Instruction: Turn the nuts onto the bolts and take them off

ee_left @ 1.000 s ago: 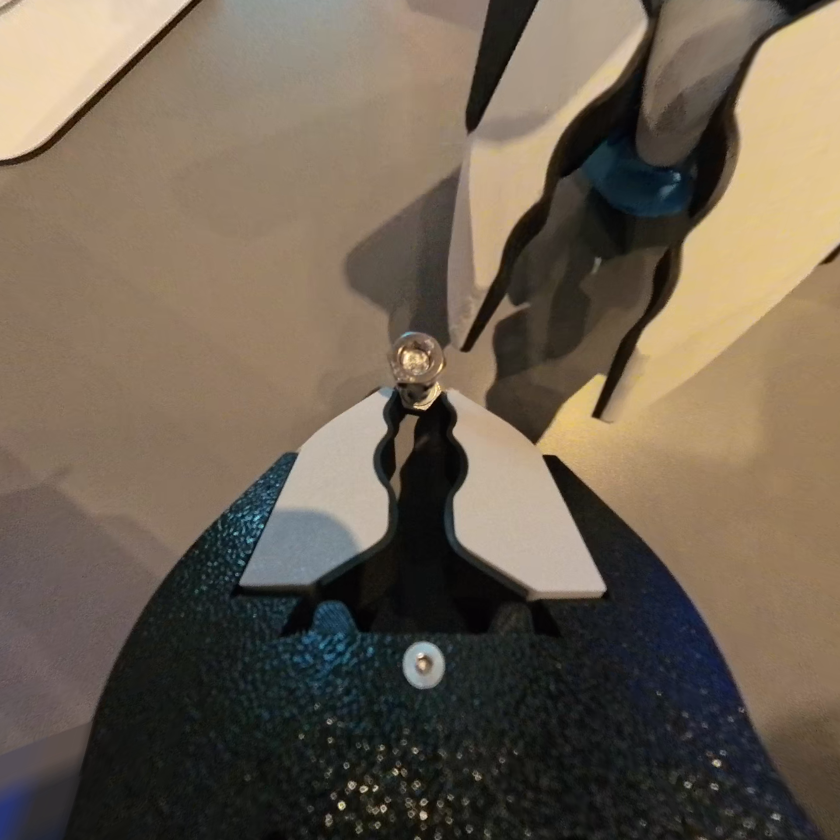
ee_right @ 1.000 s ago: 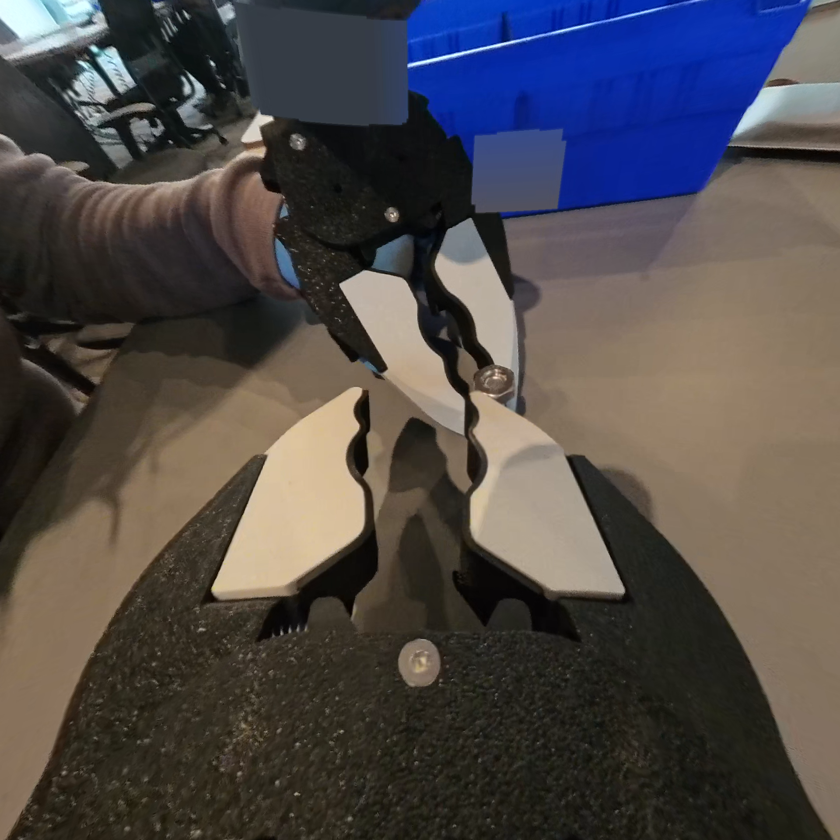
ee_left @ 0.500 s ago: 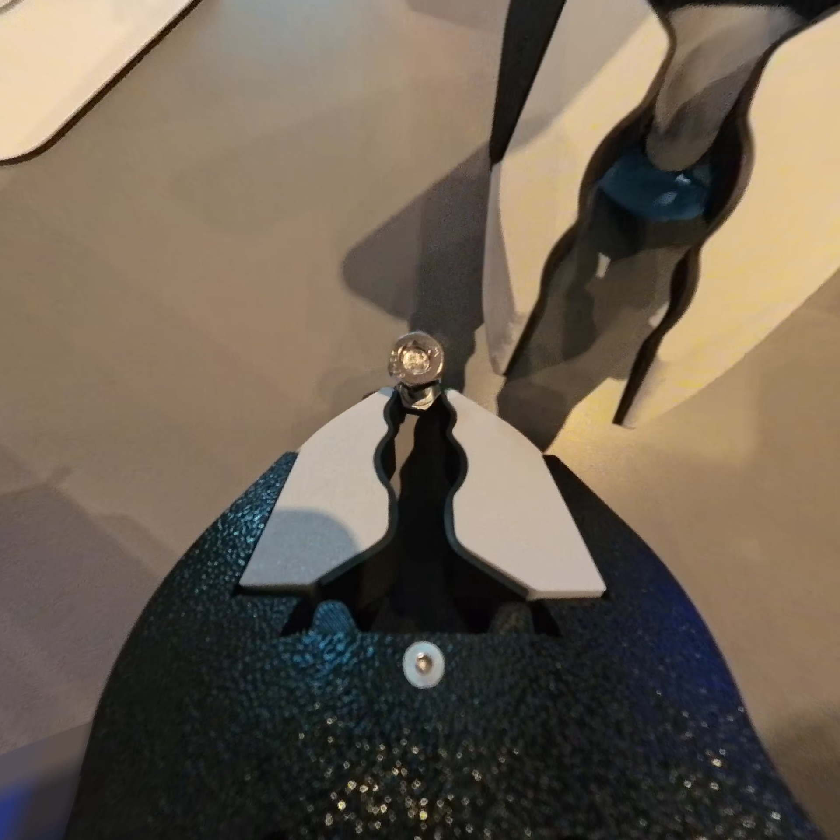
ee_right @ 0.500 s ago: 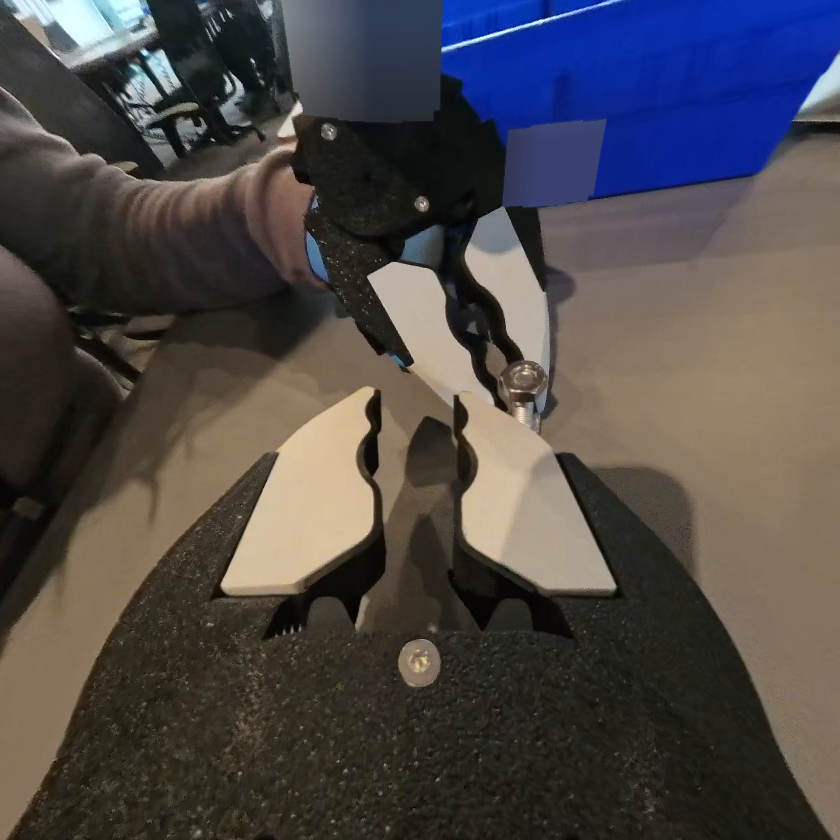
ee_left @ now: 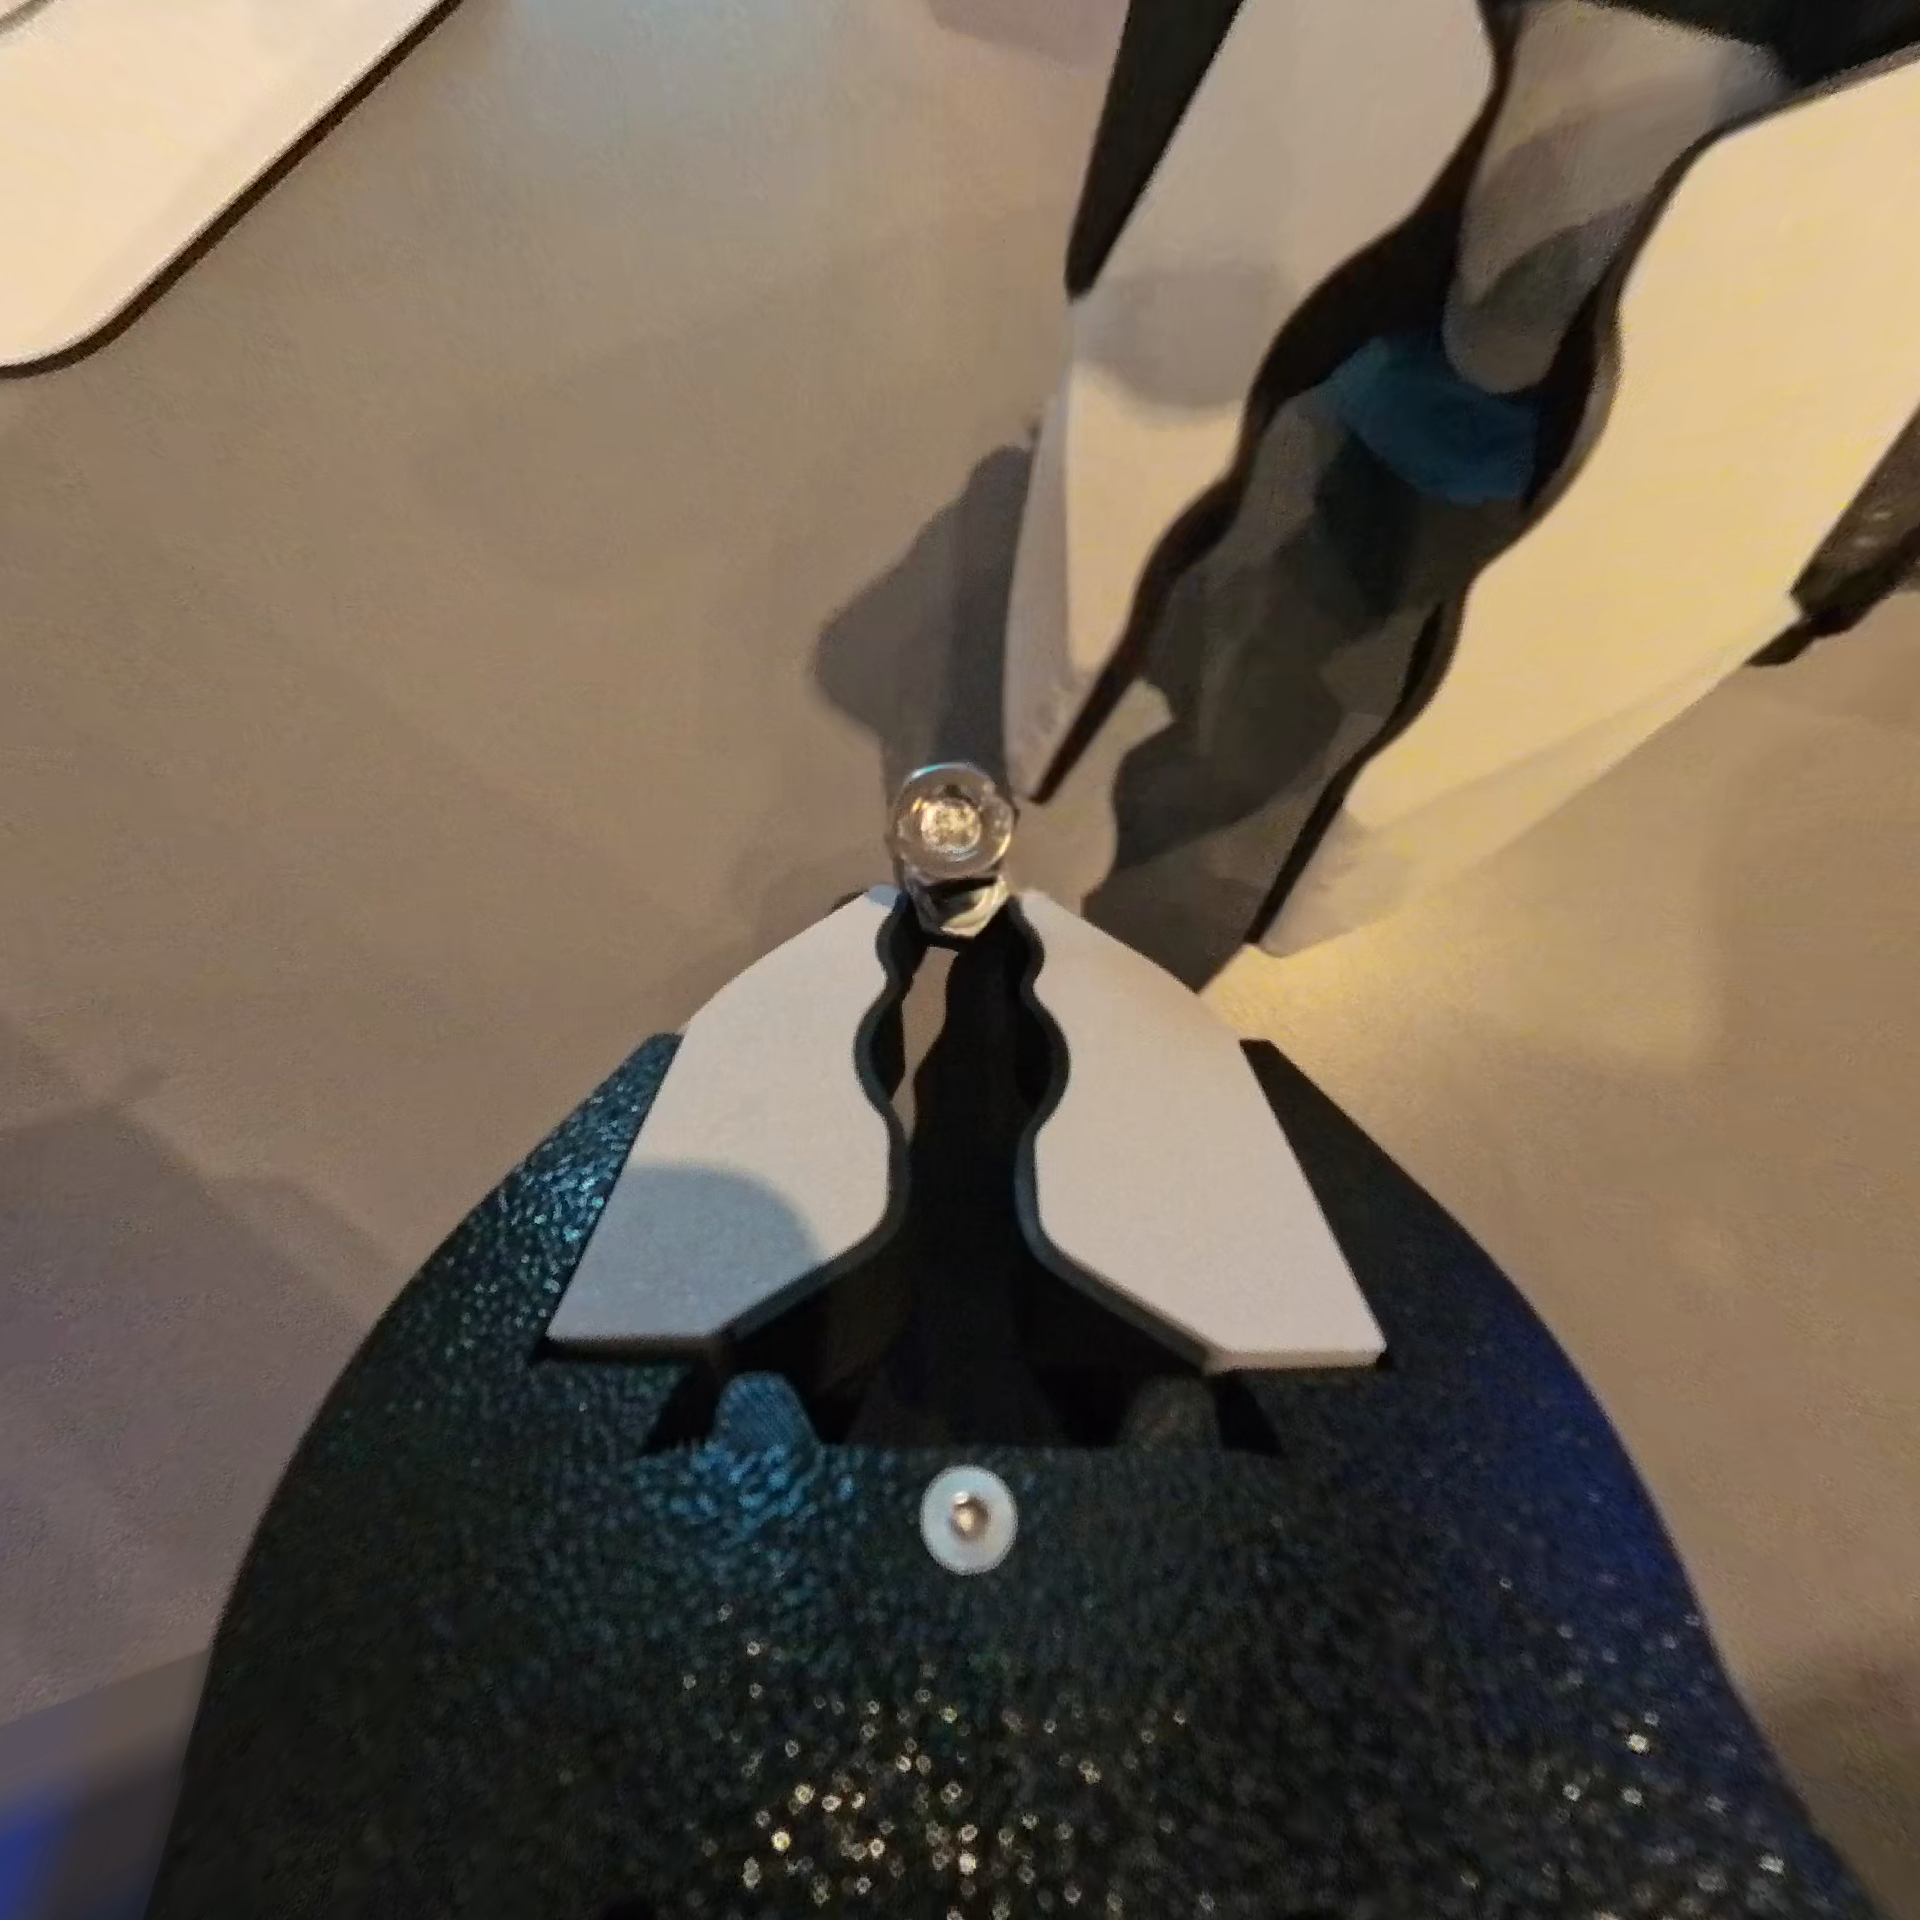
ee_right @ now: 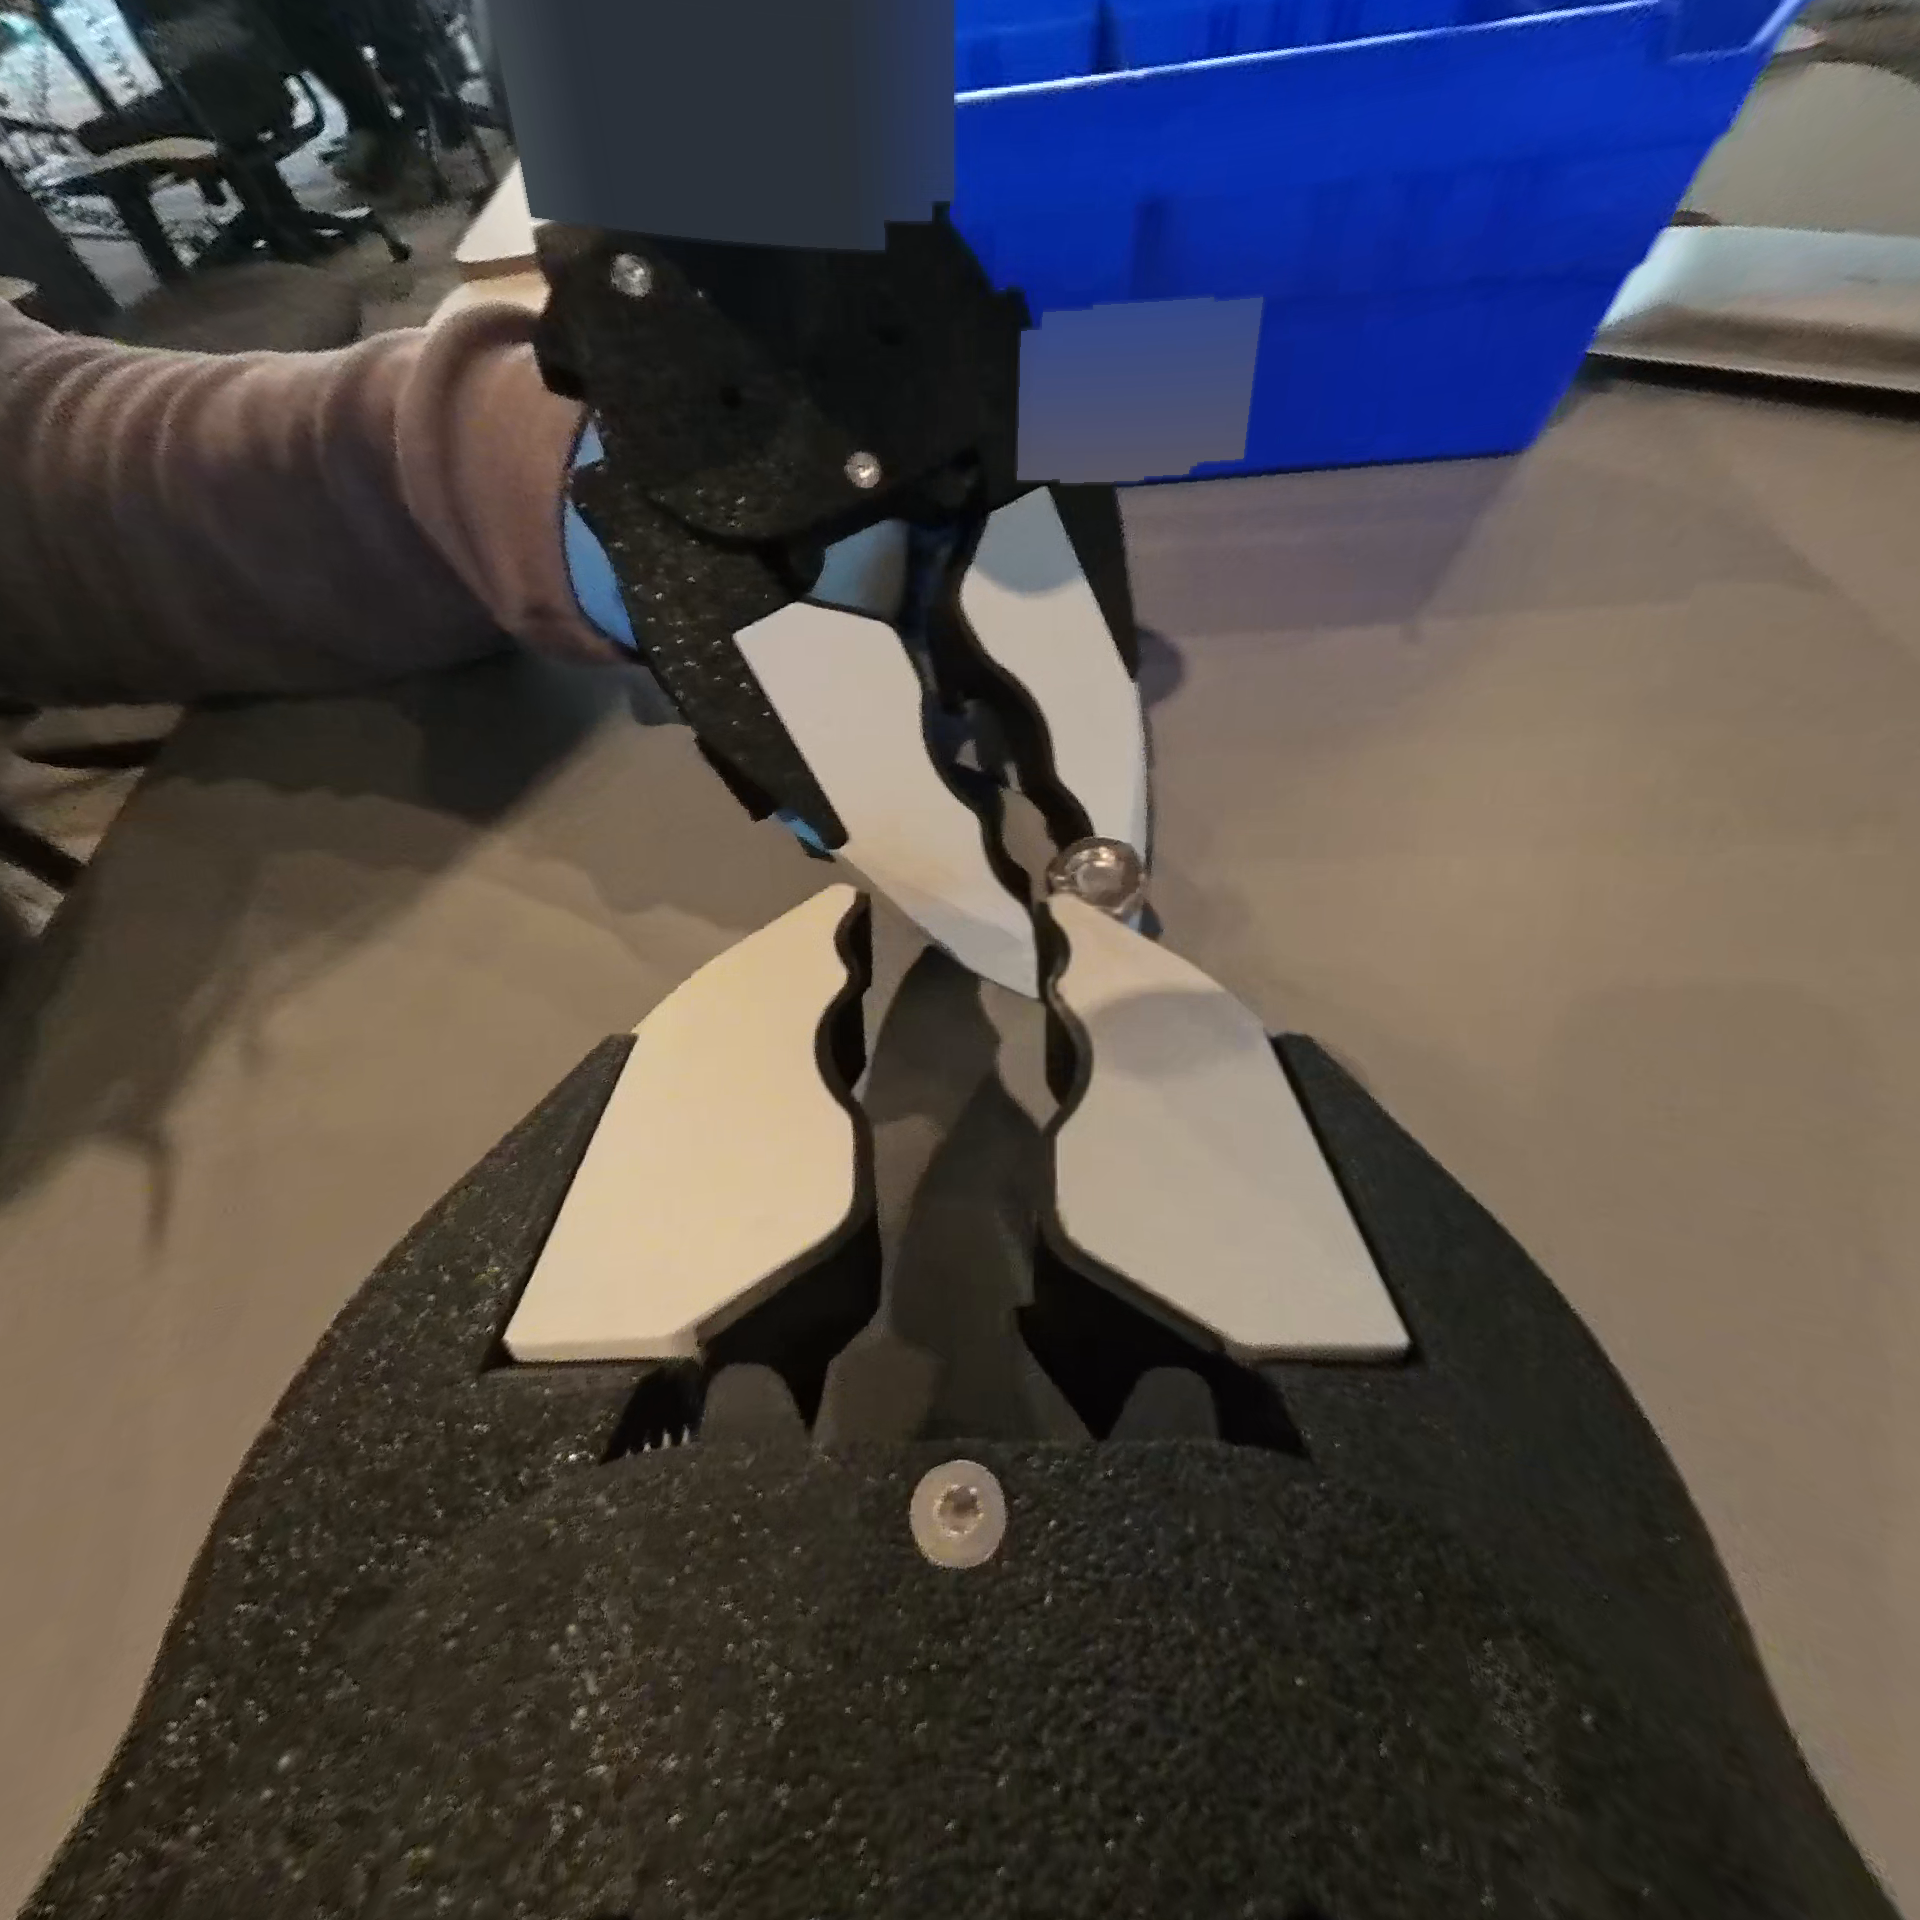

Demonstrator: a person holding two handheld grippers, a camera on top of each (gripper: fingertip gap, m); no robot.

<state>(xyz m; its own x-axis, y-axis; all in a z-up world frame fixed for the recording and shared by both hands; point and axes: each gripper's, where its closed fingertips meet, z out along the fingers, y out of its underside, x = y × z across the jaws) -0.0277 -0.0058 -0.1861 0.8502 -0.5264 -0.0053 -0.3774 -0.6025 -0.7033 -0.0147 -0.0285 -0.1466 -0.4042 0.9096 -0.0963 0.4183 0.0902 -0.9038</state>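
Observation:
A small silver bolt [ee_left: 951, 826] stands head-up at the tips of my left gripper [ee_left: 951, 935], which is shut on it just under the head, where a hex nut [ee_left: 956, 912] seems to sit. My right gripper [ee_left: 1148, 868] hangs open just beyond and to the right of the bolt. In the right wrist view my right gripper [ee_right: 951, 914] is open and empty, and its right fingertip [ee_right: 1081, 945] is right at the bolt [ee_right: 1096, 868], which the left gripper's fingers [ee_right: 883, 748] hold from the far side.
A blue plastic bin [ee_right: 1351, 260] stands at the back of the grey table [ee_right: 1558, 935]. A person's sleeve [ee_right: 260, 499] reaches in from the left. A pale board [ee_left: 156, 156] lies at the far left, a flat grey mat [ee_right: 1787, 312] at the far right. There is about 5 centimeters between the tips of the two grippers.
My right gripper swung away and came back toward the bolt, staying open. The bolt now sits at its right fingertip. My left gripper has held the bolt still.

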